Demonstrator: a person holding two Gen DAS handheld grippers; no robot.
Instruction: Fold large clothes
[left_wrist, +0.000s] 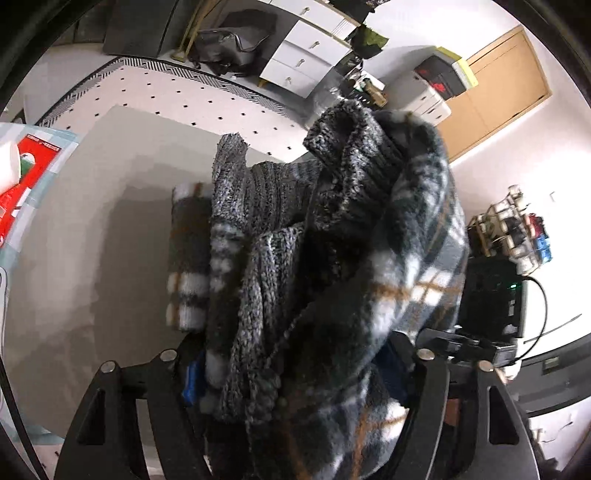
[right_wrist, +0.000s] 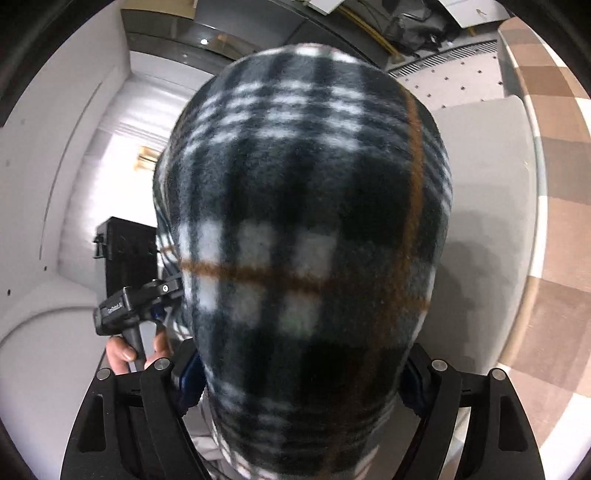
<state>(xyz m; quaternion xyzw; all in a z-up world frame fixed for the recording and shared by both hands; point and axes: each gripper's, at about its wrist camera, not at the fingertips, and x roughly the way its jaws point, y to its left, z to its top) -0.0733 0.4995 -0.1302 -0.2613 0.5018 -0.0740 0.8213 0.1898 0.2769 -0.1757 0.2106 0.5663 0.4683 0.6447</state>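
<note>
A dark plaid fleece garment (left_wrist: 413, 266) with a grey knit lining (left_wrist: 266, 236) is bunched up thick between the fingers of my left gripper (left_wrist: 291, 369). The blue pads (left_wrist: 192, 380) press on it from both sides, so the gripper is shut on the bundle. Part of the garment lies on the pale table (left_wrist: 110, 229). In the right wrist view the same plaid fleece (right_wrist: 303, 229) bulges out between my right gripper's (right_wrist: 295, 373) fingers and fills most of the picture; that gripper is shut on it. The left gripper (right_wrist: 125, 306) and a hand (right_wrist: 122, 350) show at the left.
A red and white packet (left_wrist: 26, 177) lies at the table's left edge. Behind are a dotted rug (left_wrist: 177, 92), white drawers (left_wrist: 306, 55), a black bag (left_wrist: 225, 48) and a wooden door (left_wrist: 495, 92). A black box (left_wrist: 491, 295) with cables stands at the right.
</note>
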